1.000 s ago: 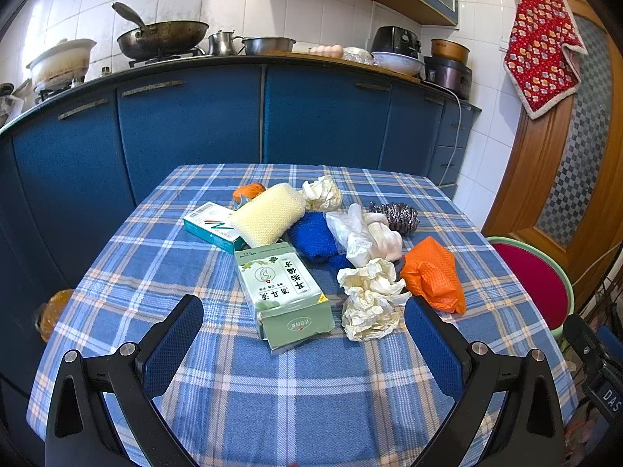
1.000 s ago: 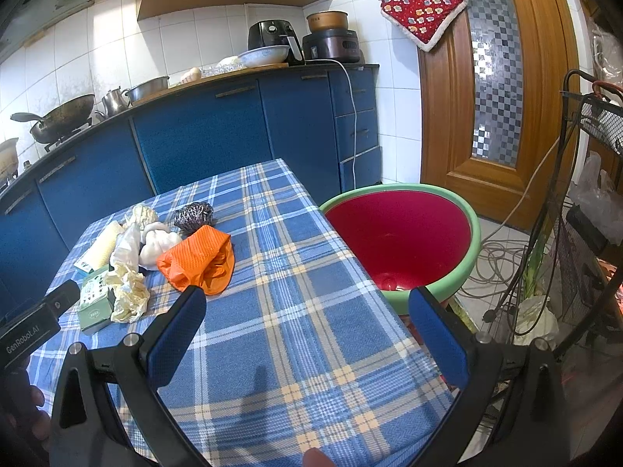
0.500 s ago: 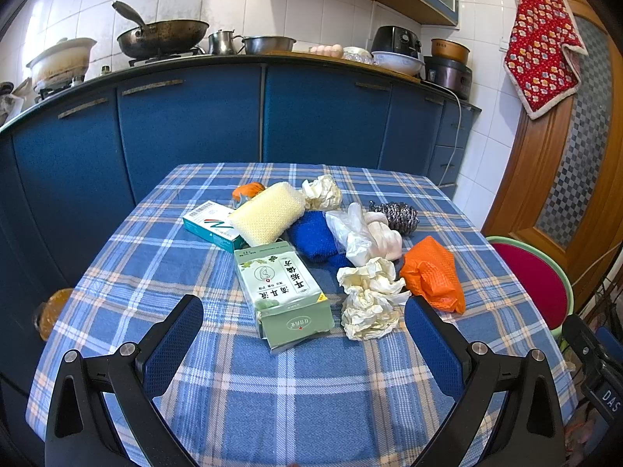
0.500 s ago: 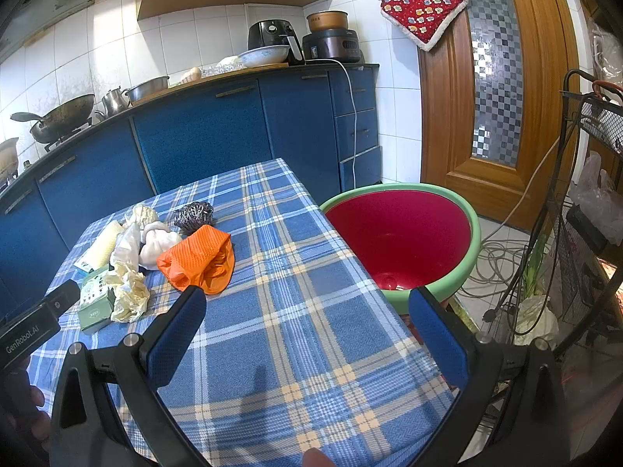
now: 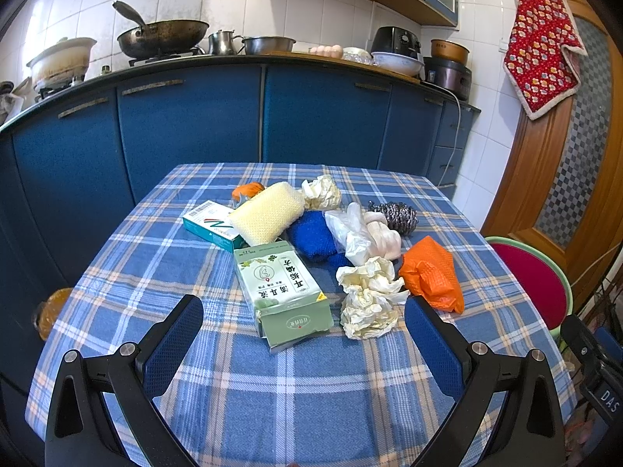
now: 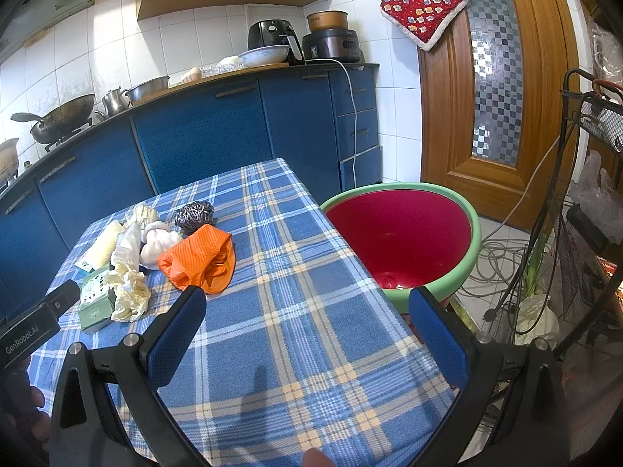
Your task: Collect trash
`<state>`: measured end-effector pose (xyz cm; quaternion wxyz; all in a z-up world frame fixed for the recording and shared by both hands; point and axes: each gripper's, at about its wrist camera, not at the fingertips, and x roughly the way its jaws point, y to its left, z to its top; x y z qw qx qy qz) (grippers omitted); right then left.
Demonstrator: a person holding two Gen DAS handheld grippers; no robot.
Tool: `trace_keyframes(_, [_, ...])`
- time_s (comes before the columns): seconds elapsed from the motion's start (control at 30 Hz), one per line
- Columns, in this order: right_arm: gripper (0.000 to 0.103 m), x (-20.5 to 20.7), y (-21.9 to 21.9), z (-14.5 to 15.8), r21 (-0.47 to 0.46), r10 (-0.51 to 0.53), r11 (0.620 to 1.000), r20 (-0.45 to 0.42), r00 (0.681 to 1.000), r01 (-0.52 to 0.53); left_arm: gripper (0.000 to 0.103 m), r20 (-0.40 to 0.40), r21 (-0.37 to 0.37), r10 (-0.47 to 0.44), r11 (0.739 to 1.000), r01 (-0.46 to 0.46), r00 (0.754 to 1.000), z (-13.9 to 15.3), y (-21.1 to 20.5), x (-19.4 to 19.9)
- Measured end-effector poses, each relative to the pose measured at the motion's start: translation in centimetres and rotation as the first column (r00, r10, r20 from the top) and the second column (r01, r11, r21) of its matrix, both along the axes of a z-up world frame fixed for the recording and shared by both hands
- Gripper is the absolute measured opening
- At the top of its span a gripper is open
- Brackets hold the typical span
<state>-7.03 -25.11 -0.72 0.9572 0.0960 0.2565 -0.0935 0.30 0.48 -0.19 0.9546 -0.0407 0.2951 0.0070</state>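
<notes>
Nothing has shifted since a second ago: I hold both grippers off the counter (image 5: 117, 257), left (image 5: 303, 329) and right (image 6: 307, 321), fingers spread, grasping nothing. Trash sits mid-counter: box (image 5: 282, 290), crumpled paper (image 5: 370, 297), orange bag (image 6: 200, 258). Basin (image 6: 473, 233) beside counter. Collection not begun, in my judgement.

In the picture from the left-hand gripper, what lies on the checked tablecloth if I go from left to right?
Teal box → yellow sponge → blue cloth → white crumpled paper → orange bag. Beyond the table edge on the right is the red basin.
</notes>
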Motion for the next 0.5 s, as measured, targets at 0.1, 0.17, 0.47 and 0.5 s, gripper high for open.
trace_keyframes(0.1, [0.102,0.01,-0.02,-0.01,0.0,0.0,1.0,-0.001,1.0,0.0,0.103,0.0,0.0,0.001,1.0,-0.001,1.0,-0.05,-0.09,-0.06])
trace_keyframes(0.17, [0.102,-0.01,-0.03,0.0,0.001,0.001,1.0,-0.001,1.0,-0.001,0.103,-0.001,0.0,0.001,1.0,-0.001,1.0,-0.07,-0.17,-0.08])
trace_keyframes(0.47, [0.102,0.0,-0.09,-0.03,0.0,0.001,1.0,-0.003,1.0,-0.001,0.103,-0.016,-0.001,0.006,1.0,-0.006,1.0,-0.39,-0.42,-0.08])
trace_keyframes(0.5, [0.102,0.01,-0.12,-0.02,0.003,0.0,1.0,-0.004,1.0,0.0,0.103,-0.02,-0.001,0.007,1.0,-0.007,1.0,-0.36,-0.36,0.01])
